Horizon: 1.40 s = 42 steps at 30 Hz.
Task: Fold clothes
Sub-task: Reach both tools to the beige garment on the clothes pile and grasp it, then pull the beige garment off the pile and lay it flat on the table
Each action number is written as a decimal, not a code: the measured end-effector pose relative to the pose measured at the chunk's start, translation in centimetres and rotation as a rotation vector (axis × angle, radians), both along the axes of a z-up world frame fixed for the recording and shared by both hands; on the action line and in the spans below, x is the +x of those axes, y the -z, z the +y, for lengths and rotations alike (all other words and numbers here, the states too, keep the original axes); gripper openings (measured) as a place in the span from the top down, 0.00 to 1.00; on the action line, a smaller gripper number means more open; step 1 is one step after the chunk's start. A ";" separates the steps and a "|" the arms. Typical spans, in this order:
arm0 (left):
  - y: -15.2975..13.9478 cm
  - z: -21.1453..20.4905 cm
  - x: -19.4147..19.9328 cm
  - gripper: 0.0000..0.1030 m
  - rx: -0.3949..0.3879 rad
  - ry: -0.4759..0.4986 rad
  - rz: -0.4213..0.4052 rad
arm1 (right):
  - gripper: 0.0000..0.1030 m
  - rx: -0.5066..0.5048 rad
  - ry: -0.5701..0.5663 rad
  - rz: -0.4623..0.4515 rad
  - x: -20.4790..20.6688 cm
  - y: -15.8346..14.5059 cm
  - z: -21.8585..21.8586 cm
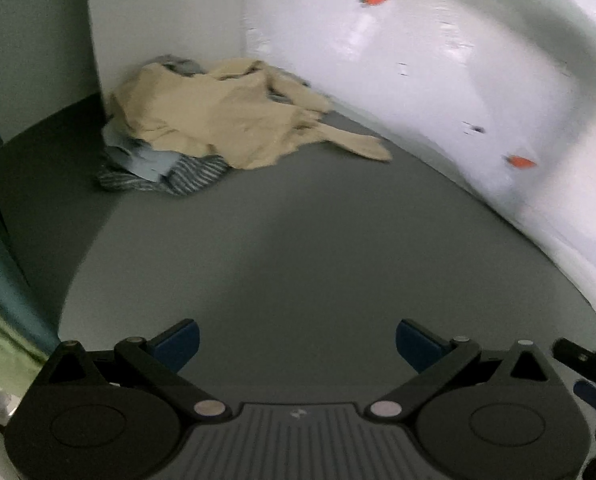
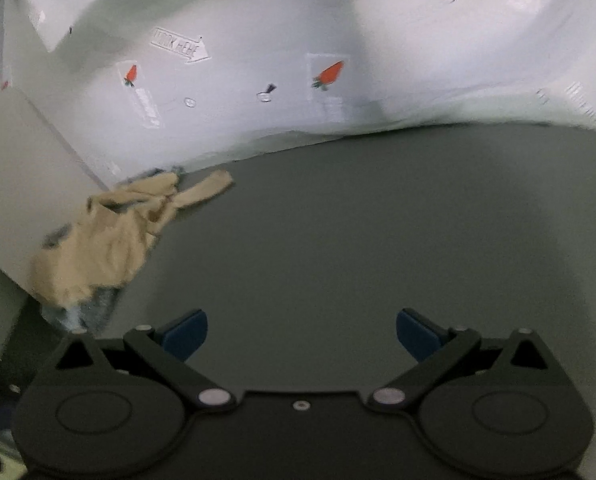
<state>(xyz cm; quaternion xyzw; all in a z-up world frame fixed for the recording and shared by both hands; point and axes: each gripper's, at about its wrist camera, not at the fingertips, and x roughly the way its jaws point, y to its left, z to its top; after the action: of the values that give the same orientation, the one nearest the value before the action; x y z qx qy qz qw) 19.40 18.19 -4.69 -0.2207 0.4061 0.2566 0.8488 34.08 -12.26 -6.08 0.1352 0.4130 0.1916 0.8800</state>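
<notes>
Left wrist view: the left gripper (image 1: 297, 343) hovers low over the grey counter (image 1: 298, 248), its two blue-padded fingers (image 1: 178, 342) spread wide apart and holding nothing. White walls (image 1: 418, 60) with small orange carrot stickers (image 1: 520, 162) close in the counter at the back and right. A heap of clothes (image 1: 226, 120) lies in the far corner, well apart from the gripper: a tan garment on top, a light blue piece and a grey striped one (image 1: 166, 178) beneath.

Right wrist view: the right gripper (image 2: 302, 334) is likewise released, jaws wide, empty, tilted slightly above the same counter (image 2: 358, 240). The white wall (image 2: 258, 20) behind carries carrot stickers (image 2: 330, 74) and an arrow label, too blurred to read. The clothes heap (image 2: 110, 236) sits far left against a grey panel (image 2: 18, 184), away from the fingers.
</notes>
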 end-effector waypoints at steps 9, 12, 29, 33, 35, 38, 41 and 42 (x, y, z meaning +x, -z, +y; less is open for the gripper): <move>2.8 16.6 7.2 0.01 -0.007 -0.142 0.035 | 0.20 0.252 0.041 0.191 9.8 4.2 13.2; 3.5 22.3 9.1 0.05 0.005 -0.210 0.053 | 0.28 0.319 0.056 0.266 13.9 5.7 19.1; 6.1 39.7 17.5 0.30 0.102 -0.335 -0.012 | 0.40 0.209 -0.076 0.319 26.5 10.9 44.6; 6.6 39.2 19.0 0.49 0.125 -0.331 0.014 | 0.78 0.187 -0.111 0.344 27.0 12.5 46.0; 6.7 39.0 19.0 0.68 0.151 -0.335 0.030 | 0.91 0.205 -0.107 0.314 26.5 12.0 45.4; 6.4 38.2 18.5 0.79 0.197 -0.300 0.050 | 0.93 0.218 -0.095 0.256 25.3 11.0 44.0; 4.7 36.2 17.8 0.85 0.233 -0.276 0.044 | 0.94 0.240 -0.069 0.192 24.4 9.3 40.8; 4.1 35.4 17.7 0.85 0.247 -0.267 0.039 | 0.94 0.248 -0.061 0.170 24.2 8.8 39.7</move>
<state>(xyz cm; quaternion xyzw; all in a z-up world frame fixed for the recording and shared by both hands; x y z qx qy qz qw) 37.12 53.63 -8.80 -0.1618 0.3551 0.4193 0.8197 58.24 27.46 -14.88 0.2460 0.4633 0.2557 0.8121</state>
